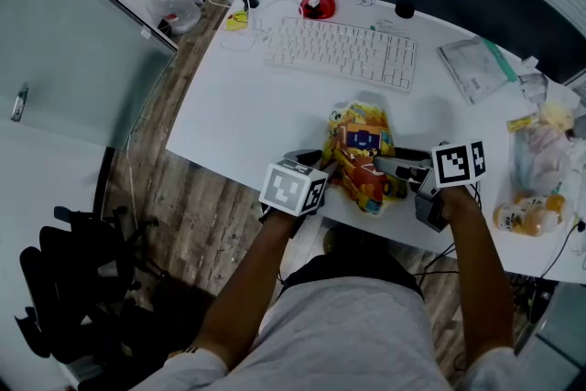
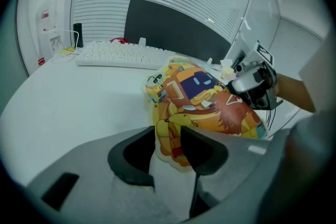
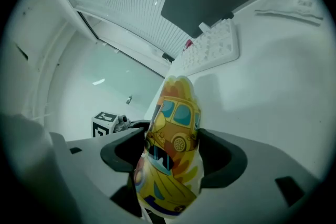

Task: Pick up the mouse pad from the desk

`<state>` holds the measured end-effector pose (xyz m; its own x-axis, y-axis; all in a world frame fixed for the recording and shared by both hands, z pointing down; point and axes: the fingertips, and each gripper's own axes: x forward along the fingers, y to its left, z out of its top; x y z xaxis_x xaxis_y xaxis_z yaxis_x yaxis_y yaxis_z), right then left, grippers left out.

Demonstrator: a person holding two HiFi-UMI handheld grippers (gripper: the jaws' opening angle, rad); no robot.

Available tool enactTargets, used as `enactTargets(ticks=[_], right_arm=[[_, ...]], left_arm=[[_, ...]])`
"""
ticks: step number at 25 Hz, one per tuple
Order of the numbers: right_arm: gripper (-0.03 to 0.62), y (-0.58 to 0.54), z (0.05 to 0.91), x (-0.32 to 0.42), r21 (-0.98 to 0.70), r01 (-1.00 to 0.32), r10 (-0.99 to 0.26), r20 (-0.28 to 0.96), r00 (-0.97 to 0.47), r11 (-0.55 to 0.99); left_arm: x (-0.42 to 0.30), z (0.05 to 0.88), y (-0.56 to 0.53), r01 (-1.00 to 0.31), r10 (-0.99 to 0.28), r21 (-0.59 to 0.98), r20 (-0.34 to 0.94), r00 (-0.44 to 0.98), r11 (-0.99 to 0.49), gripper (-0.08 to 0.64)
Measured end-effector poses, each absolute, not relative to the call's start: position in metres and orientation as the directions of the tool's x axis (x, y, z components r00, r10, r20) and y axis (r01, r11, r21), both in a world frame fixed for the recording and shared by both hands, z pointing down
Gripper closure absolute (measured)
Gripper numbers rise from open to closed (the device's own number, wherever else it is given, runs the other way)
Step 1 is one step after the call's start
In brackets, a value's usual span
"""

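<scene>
Light, thin and floppy by the look; bows instead of staying flat, so best pinched at opposite edges. Mouse pad arched up over the counter's near edge. Left gripper clamped on its near-left edge. Right gripper set wide, touching both sides of the bowed right fold.

We record one flexible cartoon-printed mouse pad, yellow and orange with a blue patch. It is raised over the near edge of the white table and buckled into an arch, with one end between the jaws of the left gripper and the other in the right gripper.
</scene>
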<state>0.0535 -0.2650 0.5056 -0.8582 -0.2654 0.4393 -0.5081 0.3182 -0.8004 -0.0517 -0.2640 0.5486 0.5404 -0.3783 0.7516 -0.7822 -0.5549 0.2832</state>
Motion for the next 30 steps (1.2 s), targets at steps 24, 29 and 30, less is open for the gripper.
enactTargets(ticks=[24,29,30], right_arm=[[0.413,-0.238,0.423,0.056,-0.565,-0.312,-0.245,0.193,-0.95,0.764],[0.413,-0.227,0.402,0.061,-0.575,-0.188,-0.169,0.088,-0.982,0.796],[0.413,-0.226,0.398,0.062,-0.574,-0.175,-0.162,0.074,-0.984,0.8]], left_arm=[[-0.054,0.488,-0.278,-0.594,-0.45,0.451,0.392,0.803,-0.667,0.247],[-0.037,0.46,-0.265,-0.388,-0.316,0.531,0.226,0.921,-0.753,0.238],[-0.034,0.453,-0.261,-0.344,-0.288,0.546,0.189,0.939,-0.764,0.238]])
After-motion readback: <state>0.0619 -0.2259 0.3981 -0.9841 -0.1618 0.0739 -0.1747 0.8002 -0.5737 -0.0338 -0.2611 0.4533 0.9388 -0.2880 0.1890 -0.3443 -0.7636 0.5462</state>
